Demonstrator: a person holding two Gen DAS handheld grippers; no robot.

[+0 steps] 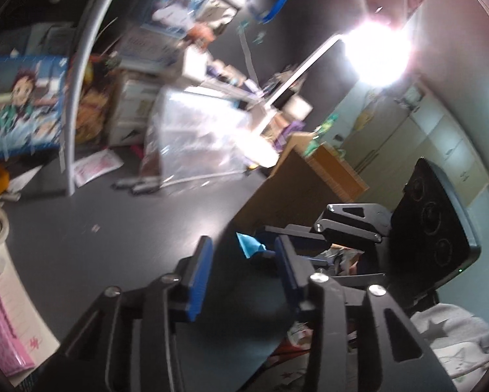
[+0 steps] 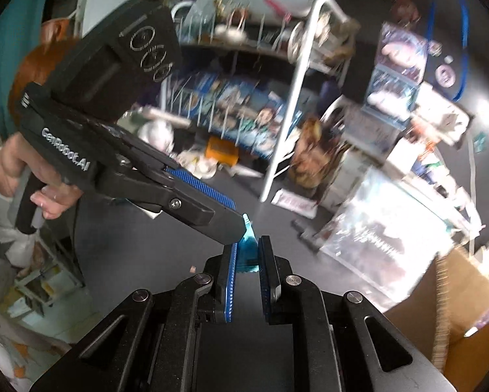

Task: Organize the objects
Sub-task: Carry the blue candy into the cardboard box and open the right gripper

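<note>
My right gripper [image 2: 247, 254] is shut on a small turquoise piece [image 2: 248, 250] and holds it above the dark desk [image 2: 146, 251]. My left gripper [image 1: 243, 263] is open and empty; it also shows in the right wrist view [image 2: 218, 209], its fingers just left of and above the turquoise piece. In the left wrist view the turquoise piece [image 1: 249, 243] sits just beyond my left gripper's right pad [image 1: 285, 268], and the right gripper's body [image 1: 352, 225] is at the right.
A white wire rack [image 2: 296, 91] holds anime boxes [image 1: 22, 104] at the back. A clear plastic bag [image 1: 198, 137] lies mid-desk with dark pens [image 1: 140, 186] in front. A cardboard box [image 1: 296, 179] stands right. A bright lamp [image 1: 375, 52] glares.
</note>
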